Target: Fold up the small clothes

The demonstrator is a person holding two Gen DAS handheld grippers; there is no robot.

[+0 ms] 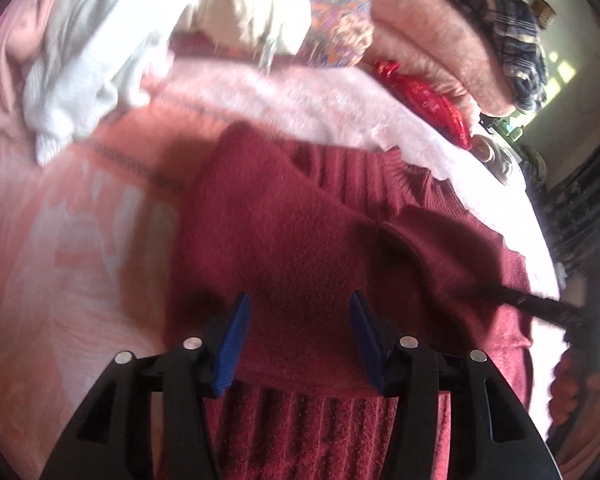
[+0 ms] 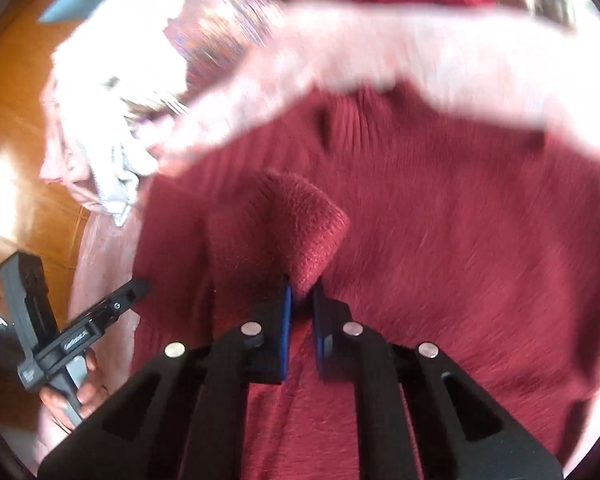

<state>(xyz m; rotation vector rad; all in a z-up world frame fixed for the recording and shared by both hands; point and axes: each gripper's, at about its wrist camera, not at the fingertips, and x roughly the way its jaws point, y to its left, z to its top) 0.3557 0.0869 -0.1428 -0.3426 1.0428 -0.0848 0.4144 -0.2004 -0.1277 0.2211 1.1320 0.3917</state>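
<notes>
A dark red knit sweater [image 1: 300, 240] lies spread on a pink blanket [image 1: 60, 260], with one sleeve folded across its body. My left gripper [image 1: 298, 320] is open and empty just above the sweater's lower part. My right gripper [image 2: 302, 300] is shut on the ribbed cuff [image 2: 296, 220] of a sweater sleeve and holds it over the sweater body [image 2: 460, 240]. The right gripper shows as a dark bar at the right edge of the left wrist view [image 1: 540, 304]. The left gripper shows at the lower left of the right wrist view [image 2: 72, 336].
A heap of other clothes lies at the back: a white garment [image 1: 92, 64], a cream one [image 1: 252, 4], a patterned one [image 1: 340, 28], a pink fleece [image 1: 428, 36] and a plaid one [image 1: 508, 32]. A red shiny packet [image 1: 424, 96] lies by a pale fluffy cloth [image 1: 300, 96]. Wooden floor [image 2: 16, 120] shows left.
</notes>
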